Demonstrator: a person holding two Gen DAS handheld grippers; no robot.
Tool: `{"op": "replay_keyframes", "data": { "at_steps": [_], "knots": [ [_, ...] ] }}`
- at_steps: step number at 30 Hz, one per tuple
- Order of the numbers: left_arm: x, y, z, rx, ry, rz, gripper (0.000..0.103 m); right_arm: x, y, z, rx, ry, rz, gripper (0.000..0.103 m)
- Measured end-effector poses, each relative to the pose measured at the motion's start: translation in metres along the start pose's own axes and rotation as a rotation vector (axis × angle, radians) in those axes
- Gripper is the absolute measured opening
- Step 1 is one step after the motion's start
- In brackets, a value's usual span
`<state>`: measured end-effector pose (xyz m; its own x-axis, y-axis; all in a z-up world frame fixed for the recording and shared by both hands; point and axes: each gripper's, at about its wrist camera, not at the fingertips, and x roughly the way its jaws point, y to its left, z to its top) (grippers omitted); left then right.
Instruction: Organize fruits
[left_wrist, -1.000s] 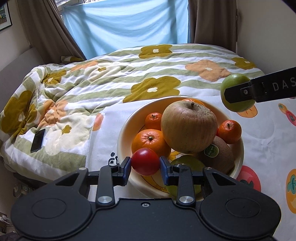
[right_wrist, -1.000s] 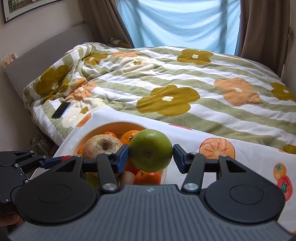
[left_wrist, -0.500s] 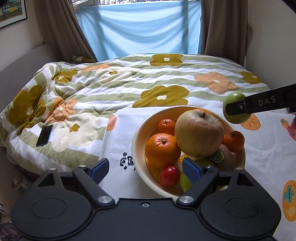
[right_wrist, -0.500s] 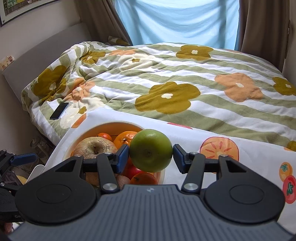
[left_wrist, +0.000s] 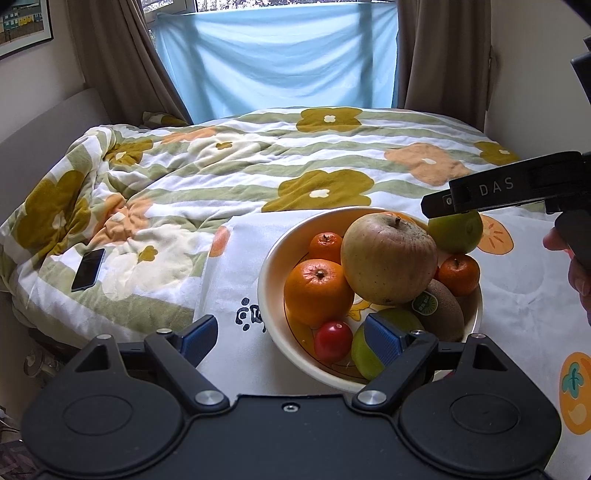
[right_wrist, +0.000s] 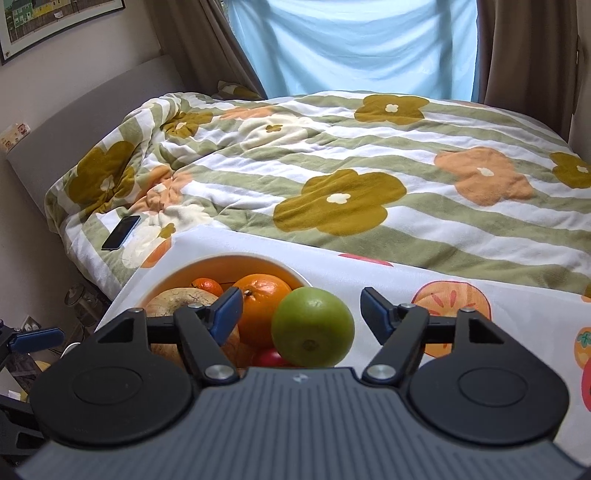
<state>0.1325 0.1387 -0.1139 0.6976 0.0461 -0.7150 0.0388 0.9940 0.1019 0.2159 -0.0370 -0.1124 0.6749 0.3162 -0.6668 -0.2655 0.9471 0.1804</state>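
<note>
Left wrist view: the left gripper (left_wrist: 290, 334) hangs over the near rim of a cream bowl (left_wrist: 271, 280), its two blue-padded jaws spread wide with nothing between them. In the bowl I count one big russet apple (left_wrist: 388, 256), one large orange (left_wrist: 317, 291), two small tangerines (left_wrist: 327, 246) (left_wrist: 459, 273), one kiwi (left_wrist: 439, 310) with a green sticker, one small red tomato (left_wrist: 332, 340) and one yellow-green fruit (left_wrist: 364, 354) half hidden by the right-hand pad. A green apple (left_wrist: 458, 230) sits at the far right rim, its top covered by the black finger of the right gripper (left_wrist: 491, 195), whose fingertips are hard to make out here. A fingertip of the person's hand (left_wrist: 554, 242) shows at the frame's edge. One phone (left_wrist: 88, 269) lies on the flowered blanket (left_wrist: 258, 166); the bowl stands on a white fruit-print cloth (left_wrist: 517, 295).

Right wrist view: the right gripper (right_wrist: 301, 308) has just been opening; its jaws stand apart, and the green apple (right_wrist: 313, 326) sits between them, touching neither pad and resting against the bowl's (right_wrist: 221, 260) rim. Only the orange (right_wrist: 264, 306), one tangerine (right_wrist: 207, 286), part of the russet apple (right_wrist: 177, 297) and a sliver of something red show; the gripper body hides the rest. One blue pad of the left gripper (right_wrist: 35, 338) pokes in at the left edge.
</note>
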Motion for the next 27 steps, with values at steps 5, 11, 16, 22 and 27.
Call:
{"op": "replay_keyframes", "data": {
  "at_steps": [5, 11, 16, 22, 27],
  "knots": [
    [-0.002, -0.001, -0.002, 0.016, 0.001, -0.006, 0.090, -0.005, -0.003, -0.005, 0.024, -0.010, -0.010, 0.085],
    [-0.021, -0.006, 0.001, 0.025, -0.024, -0.011, 0.090, -0.047, 0.002, -0.007, 0.017, -0.039, -0.041, 0.085],
    [-0.061, -0.021, 0.011, 0.008, -0.070, -0.023, 0.090, -0.111, 0.003, -0.012, 0.001, -0.070, -0.077, 0.085],
    [-0.119, -0.050, 0.016, 0.015, -0.120, -0.034, 0.090, -0.199, 0.004, -0.029, -0.001, -0.112, -0.138, 0.093],
    [-0.163, -0.069, 0.016, 0.019, -0.146, -0.042, 0.091, -0.263, 0.003, -0.048, 0.038, -0.155, -0.209, 0.103]
  ]
}}
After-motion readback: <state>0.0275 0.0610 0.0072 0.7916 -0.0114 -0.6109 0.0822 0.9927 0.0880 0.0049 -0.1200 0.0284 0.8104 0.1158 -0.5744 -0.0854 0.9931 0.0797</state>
